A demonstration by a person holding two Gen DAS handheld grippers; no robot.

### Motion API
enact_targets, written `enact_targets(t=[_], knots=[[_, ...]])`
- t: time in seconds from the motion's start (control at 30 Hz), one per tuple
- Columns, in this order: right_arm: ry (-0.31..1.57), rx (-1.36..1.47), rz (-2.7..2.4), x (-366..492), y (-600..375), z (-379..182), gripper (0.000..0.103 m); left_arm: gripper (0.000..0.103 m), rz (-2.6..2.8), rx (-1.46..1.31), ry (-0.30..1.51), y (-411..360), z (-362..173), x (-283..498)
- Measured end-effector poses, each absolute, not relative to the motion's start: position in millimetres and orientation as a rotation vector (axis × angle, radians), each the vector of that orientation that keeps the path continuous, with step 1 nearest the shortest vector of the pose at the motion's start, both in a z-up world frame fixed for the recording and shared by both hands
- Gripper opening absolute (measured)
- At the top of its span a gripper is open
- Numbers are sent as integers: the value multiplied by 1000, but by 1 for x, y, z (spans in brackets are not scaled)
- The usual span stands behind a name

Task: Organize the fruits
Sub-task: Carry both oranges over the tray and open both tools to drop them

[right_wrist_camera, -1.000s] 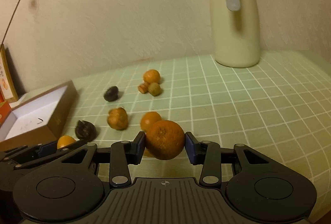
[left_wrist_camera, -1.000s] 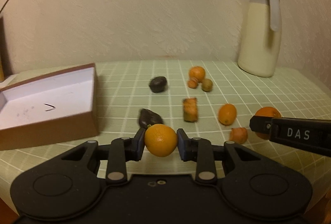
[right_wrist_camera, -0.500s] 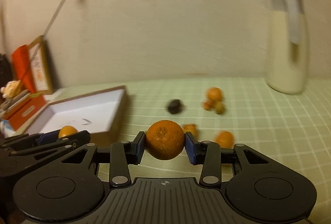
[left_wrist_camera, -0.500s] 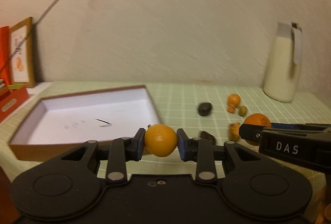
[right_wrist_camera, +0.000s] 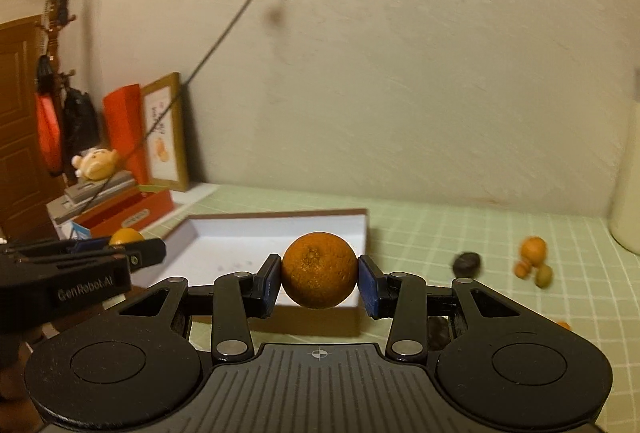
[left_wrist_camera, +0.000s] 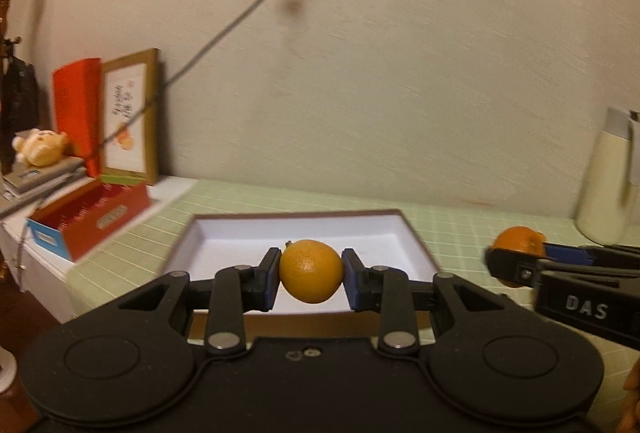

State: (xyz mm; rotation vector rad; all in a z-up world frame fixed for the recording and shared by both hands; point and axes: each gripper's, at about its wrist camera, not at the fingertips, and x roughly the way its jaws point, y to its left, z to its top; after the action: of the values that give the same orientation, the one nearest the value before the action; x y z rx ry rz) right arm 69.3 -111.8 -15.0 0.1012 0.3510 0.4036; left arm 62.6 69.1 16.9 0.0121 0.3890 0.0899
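The left gripper (left_wrist_camera: pixel 311 277) pinches a small smooth orange (left_wrist_camera: pixel 311 276) at its widest girth, where flat pads hold a round fruit steadiest, in front of the shallow white-lined cardboard box (left_wrist_camera: pixel 416 241) at 12 o'clock. The right gripper (right_wrist_camera: pixel 319 281) clamps a larger, dimpled orange (right_wrist_camera: pixel 319 270) the same way, with the box beyond it. Both probably hang there for dropping in. Loose fruit (right_wrist_camera: pixel 534 262) lies at 3 o'clock on the checked green tablecloth (right_wrist_camera: pixel 460 229).
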Motion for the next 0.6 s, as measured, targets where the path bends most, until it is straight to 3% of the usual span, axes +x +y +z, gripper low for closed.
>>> enact_targets(t=[0.6], knots=[[275,75,430,113,-83,1,41,23,231,-1,342,142,28,88]])
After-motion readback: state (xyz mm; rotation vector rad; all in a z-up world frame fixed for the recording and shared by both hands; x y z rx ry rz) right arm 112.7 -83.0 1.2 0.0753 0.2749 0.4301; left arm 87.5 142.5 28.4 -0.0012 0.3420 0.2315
